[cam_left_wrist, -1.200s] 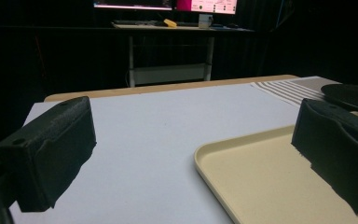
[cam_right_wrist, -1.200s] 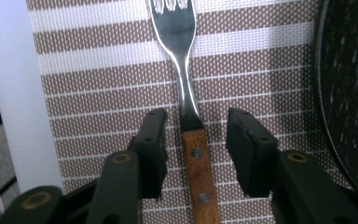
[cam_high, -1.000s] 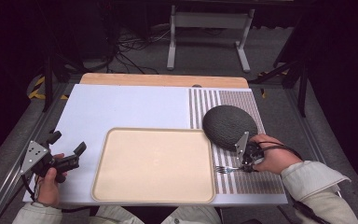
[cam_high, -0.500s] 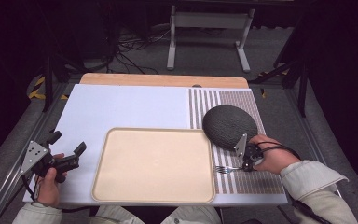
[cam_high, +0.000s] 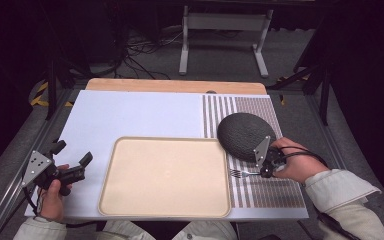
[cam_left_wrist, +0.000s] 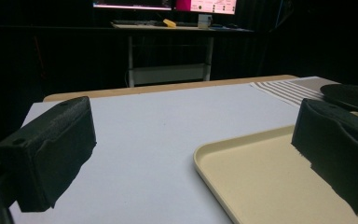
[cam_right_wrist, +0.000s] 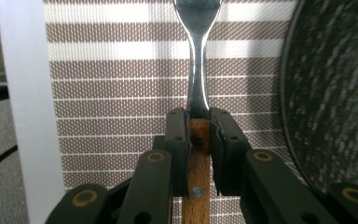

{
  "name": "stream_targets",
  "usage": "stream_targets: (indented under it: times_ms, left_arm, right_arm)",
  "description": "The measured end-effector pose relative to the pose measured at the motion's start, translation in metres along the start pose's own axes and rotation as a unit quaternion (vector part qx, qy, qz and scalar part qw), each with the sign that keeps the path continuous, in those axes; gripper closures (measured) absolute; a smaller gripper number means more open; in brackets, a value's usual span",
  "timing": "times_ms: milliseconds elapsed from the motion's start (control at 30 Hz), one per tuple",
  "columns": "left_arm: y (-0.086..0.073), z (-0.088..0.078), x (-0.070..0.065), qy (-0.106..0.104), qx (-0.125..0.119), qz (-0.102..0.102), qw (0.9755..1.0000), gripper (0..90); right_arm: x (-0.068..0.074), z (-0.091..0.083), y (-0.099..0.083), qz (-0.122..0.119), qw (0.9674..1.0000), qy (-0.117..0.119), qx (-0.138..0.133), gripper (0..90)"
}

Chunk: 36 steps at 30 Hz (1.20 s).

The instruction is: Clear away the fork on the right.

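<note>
Right gripper view, tool (cam_right_wrist: 198, 135) pinching fork's (cam_right_wrist: 196, 60) wooden handle

light: table lit from above, surroundings dark | blur: perhaps slight | glare: none

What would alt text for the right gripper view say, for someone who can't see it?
Two black jaws of the right gripper clamp the wooden handle of a fork, whose metal neck points away over a striped placemat. A dark speckled plate lies at the right edge.

High view looks fwd/down from above; left gripper view skims low across the tray (cam_left_wrist: 279, 182), right gripper view close over the striped mat (cam_right_wrist: 121, 93); both also in high view.
</note>
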<state>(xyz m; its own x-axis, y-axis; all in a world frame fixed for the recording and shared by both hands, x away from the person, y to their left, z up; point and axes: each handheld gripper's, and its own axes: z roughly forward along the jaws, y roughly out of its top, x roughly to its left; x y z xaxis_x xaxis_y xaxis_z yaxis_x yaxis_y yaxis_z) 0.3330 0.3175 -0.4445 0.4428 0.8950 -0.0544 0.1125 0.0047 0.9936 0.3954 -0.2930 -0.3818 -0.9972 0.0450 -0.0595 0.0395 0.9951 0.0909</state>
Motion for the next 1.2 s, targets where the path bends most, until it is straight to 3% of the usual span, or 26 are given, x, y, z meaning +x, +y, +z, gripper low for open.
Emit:
stream_targets:
  times_ms: [533, 667, 967, 1100, 1200]
  left_arm:
    - [0.000, 0.000, 0.000, -0.001, 0.000, 0.001, 1.0000, 0.3]
    - [0.000, -0.001, 0.001, 0.000, 0.000, -0.001, 1.0000, 0.3]
    - [0.000, 0.000, -0.001, -0.003, 0.001, -0.001, 1.0000, 0.3]
    - [0.000, 0.000, -0.001, -0.005, 0.004, 0.001, 1.0000, 0.3]
    - [-0.001, 0.000, -0.002, -0.005, 0.005, 0.000, 1.0000, 0.3]
  right_arm:
    - [-0.003, -0.034, 0.012, 0.023, 0.9982, -0.037, -0.043, 78.2]
    - [-0.003, -0.041, 0.017, 0.036, 0.9969, -0.037, -0.060, 78.2]
    - [-0.003, -0.049, 0.039, 0.075, 0.9913, -0.047, -0.098, 78.2]
    - [-0.003, -0.052, 0.050, 0.097, 0.9858, -0.051, -0.128, 78.1]
    - [-0.003, -0.053, 0.056, 0.099, 0.9849, -0.053, -0.132, 78.2]
